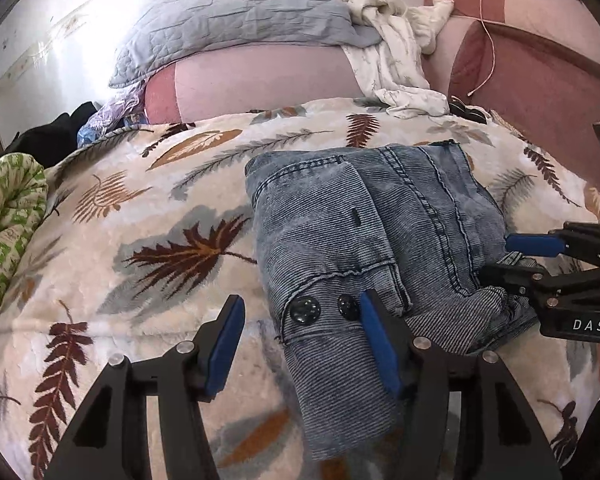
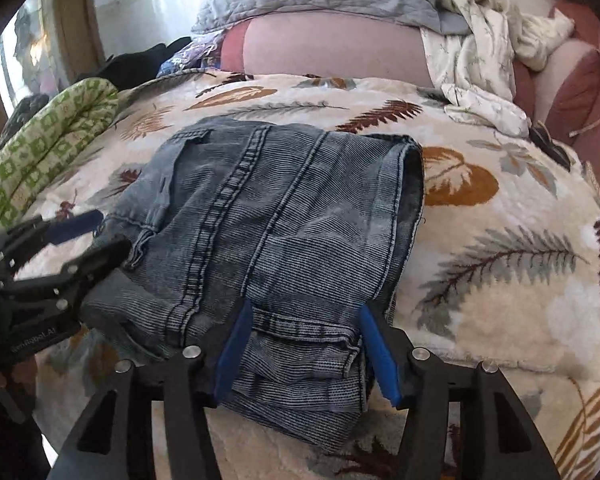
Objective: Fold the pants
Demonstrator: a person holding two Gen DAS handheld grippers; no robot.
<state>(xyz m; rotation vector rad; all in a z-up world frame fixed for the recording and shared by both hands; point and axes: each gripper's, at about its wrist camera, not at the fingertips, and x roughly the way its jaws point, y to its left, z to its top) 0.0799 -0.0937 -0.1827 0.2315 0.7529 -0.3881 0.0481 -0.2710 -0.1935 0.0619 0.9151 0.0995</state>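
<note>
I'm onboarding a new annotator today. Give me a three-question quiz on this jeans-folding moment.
1. True or false: the jeans lie in a folded bundle on the leaf-print blanket.
2. Which is open: the left gripper, the right gripper, or both?
3. Multiple choice: the two dark buttons sit A) near the left gripper, B) on the grey pillow, C) on the green patterned cloth.

Key: 1 true; 2 both; 3 A.
</note>
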